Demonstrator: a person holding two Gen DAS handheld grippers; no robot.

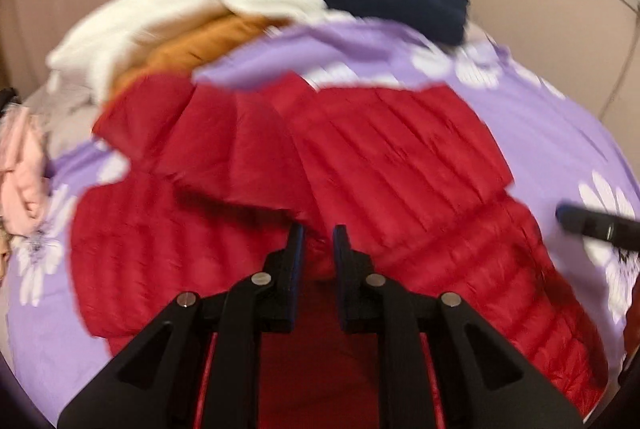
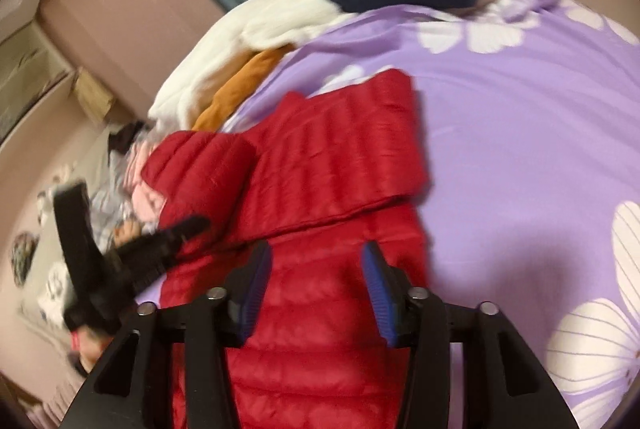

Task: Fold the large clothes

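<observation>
Left wrist: red jacket (image 1: 360, 165) lies half folded on the purple sheet (image 1: 560, 133), left gripper (image 1: 318, 241) above it, fingers nearly together, pinching nothing.
Right wrist: right gripper (image 2: 316, 269) hovers over the jacket's body, fingers apart and empty, probably lining up the next fold.

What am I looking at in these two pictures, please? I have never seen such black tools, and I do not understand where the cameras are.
There is no robot here. A person holds a tool with two jaws in each hand, and a wide-angle camera on each tool looks along its jaws. One picture comes from the left gripper, the other from the right gripper. A red quilted jacket, partly folded, lies on a purple flowered bedcover. Behind it lie a white garment, an orange garment and a dark blue garment. The left jaws are shut; the right jaws stand apart above the jacket. Neither clearly holds anything.
</observation>
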